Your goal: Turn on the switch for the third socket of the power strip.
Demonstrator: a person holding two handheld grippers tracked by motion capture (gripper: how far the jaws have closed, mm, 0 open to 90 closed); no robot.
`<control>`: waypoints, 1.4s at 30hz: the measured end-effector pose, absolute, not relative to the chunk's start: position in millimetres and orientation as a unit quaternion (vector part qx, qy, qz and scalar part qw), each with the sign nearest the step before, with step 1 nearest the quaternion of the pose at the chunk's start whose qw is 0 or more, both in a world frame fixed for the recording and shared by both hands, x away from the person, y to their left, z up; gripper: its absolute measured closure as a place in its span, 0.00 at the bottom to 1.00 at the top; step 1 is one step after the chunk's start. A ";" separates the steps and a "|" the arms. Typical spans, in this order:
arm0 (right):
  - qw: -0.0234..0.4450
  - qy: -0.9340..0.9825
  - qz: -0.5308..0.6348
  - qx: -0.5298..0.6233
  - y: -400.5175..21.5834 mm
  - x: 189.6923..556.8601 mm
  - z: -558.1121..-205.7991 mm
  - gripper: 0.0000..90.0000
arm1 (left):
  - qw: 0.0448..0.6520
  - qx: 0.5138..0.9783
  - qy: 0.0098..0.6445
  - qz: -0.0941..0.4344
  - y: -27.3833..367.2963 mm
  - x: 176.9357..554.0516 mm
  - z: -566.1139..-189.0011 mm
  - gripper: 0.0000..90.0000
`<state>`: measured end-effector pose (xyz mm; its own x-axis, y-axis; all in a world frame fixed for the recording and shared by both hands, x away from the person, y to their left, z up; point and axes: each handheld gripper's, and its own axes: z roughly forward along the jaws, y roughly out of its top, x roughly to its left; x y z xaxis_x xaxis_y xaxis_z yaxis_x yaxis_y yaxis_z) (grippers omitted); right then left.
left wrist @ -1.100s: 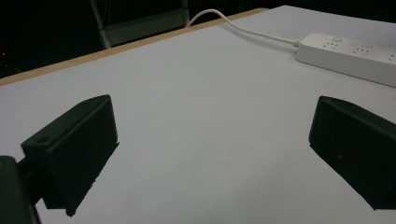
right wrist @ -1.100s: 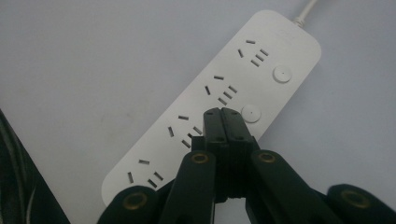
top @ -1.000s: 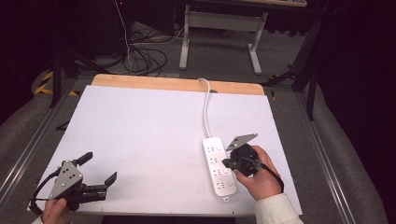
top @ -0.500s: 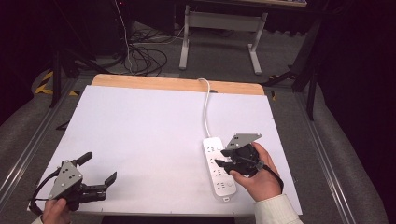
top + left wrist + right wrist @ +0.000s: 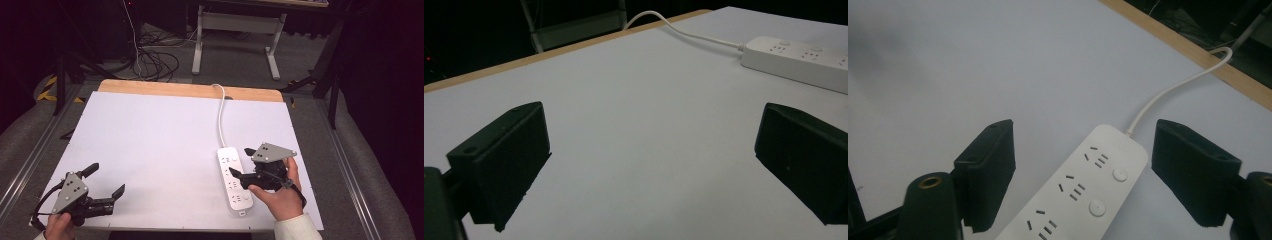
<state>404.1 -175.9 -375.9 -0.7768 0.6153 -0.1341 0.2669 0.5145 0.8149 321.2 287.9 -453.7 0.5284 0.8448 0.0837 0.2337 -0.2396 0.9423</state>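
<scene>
High view: smooth white oblong power strip [image 5: 234,184] on matte white table [image 5: 150,145]; right gripper [image 5: 241,164] jaws spread over it, left gripper [image 5: 106,180] jaws spread.

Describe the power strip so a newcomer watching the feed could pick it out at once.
Start at the white table with the wooden strip along its far edge. On its right half, near the front, lies a long white power strip with round buttons beside its sockets, under the open right gripper. Its white cord runs back over the far edge.
</scene>
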 end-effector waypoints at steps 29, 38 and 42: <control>0.214 0.760 0.518 0.330 -248.4 382.0 -410.9 0.22 | 0.489 0.724 0.374 0.311 286.8 321.5 -454.4 0.02; 0.197 0.758 0.519 0.343 -261.1 378.8 -435.0 0.21 | 0.487 0.727 0.373 0.310 286.9 321.6 -454.5 0.02; 0.194 0.760 0.517 0.342 -262.6 378.7 -442.5 0.21 | 0.485 0.729 0.370 0.312 287.2 321.9 -454.4 0.02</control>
<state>378.7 -262.6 -442.5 -0.6905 0.7210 0.0583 0.3191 0.2313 0.9190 321.9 287.2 -454.4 0.5316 0.8416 0.0954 0.2369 -0.2559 0.9372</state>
